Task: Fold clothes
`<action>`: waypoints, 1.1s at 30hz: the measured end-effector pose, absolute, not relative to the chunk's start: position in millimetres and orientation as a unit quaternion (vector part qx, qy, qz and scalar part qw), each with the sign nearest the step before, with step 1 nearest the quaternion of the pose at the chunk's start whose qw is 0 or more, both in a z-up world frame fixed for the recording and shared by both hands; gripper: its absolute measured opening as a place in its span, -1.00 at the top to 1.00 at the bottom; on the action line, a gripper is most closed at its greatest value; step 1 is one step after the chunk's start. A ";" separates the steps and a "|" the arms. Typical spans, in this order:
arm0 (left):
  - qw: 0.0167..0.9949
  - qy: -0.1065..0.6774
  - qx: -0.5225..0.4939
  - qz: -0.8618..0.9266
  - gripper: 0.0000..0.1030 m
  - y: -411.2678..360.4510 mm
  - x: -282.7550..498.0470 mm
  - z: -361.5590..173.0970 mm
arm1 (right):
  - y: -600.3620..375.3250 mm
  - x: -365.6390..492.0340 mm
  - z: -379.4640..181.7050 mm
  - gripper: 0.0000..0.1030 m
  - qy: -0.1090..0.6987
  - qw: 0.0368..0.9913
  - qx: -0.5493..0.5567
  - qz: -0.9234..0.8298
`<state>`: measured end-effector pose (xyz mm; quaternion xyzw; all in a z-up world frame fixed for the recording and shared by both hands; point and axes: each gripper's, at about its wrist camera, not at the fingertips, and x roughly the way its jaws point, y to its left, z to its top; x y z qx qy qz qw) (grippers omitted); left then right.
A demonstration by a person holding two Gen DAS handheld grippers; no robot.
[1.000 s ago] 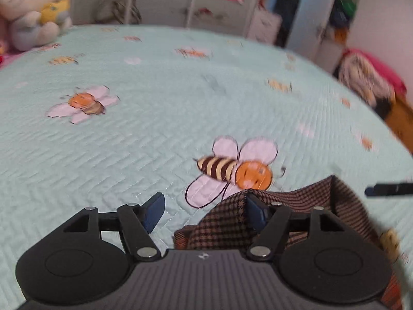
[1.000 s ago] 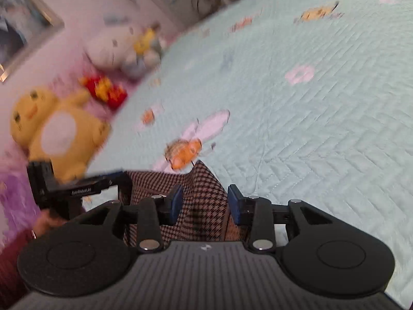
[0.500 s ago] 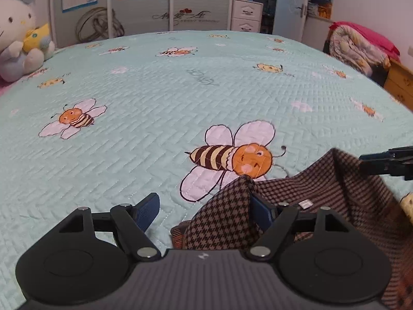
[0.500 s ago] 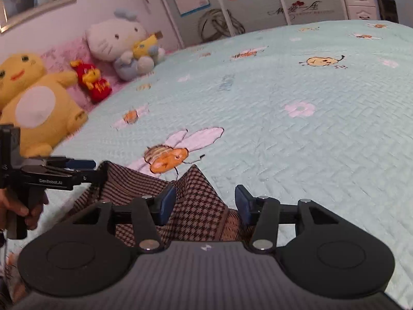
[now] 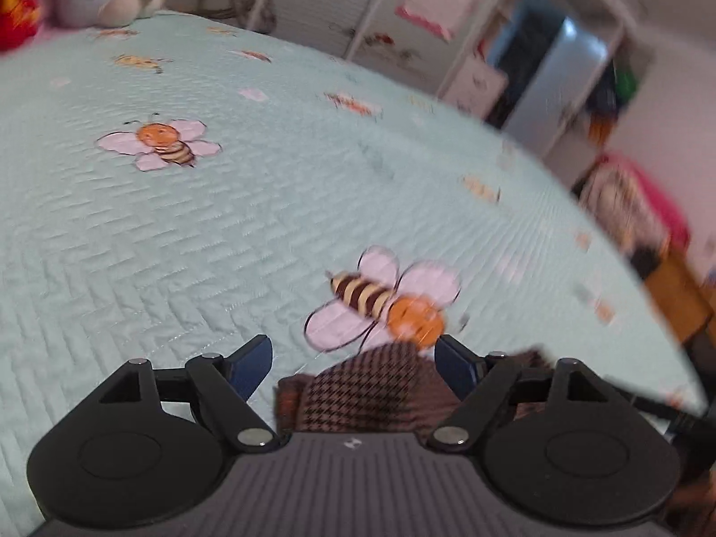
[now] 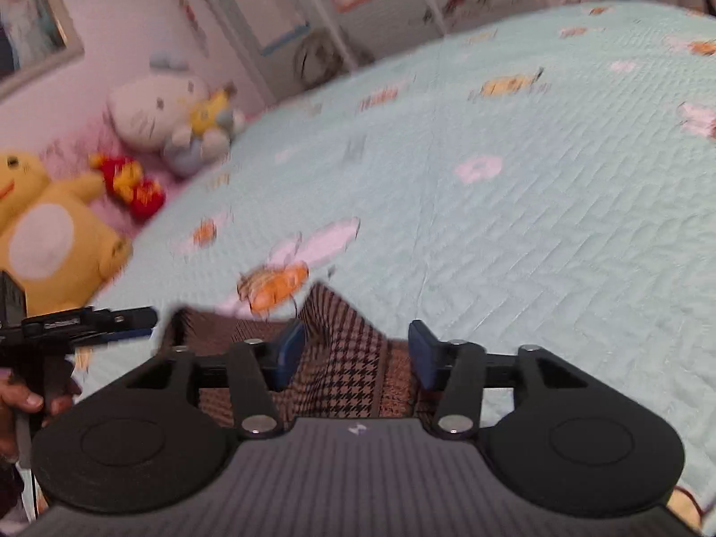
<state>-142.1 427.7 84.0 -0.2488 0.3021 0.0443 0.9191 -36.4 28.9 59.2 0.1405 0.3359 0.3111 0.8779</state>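
Mint-green quilted bedspread point(image 5: 188, 241), printed with cartoon bees, is filling both wrist views, with cupboards blurred along the top of each frame. At the bottom centre of the left wrist view, a brown houndstooth garment point(image 5: 371, 389) is lying bunched on the bed, its peak rising between the 2 blue pads of the left gripper point(image 5: 353, 360). Its jaws have just been opening and are standing spread wide, the left pad clear of the cloth and the right pad just beside it. In the right wrist view, the right gripper point(image 6: 355, 353) is likewise straddling a fold of the garment at lower centre; its jaws have just been opening, with a gap at the right pad. At the left edge, a hand point(image 6: 20, 398) is holding the other gripper's handle. Plush toys point(image 6: 161, 112) are sitting at upper left.
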 end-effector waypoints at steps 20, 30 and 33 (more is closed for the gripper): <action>0.923 0.380 -0.004 0.061 0.51 350.0 -87.0 72.8 | 95.7 -147.6 26.2 -0.03 0.440 0.751 0.199 0.451; 0.916 0.395 0.034 0.056 0.58 347.7 -68.3 38.0 | 83.1 -167.3 -4.0 0.72 0.404 0.760 0.237 0.451; 0.919 0.385 0.012 0.082 -0.16 357.0 -73.7 40.8 | 96.9 -183.6 7.4 0.64 0.381 0.789 0.174 0.449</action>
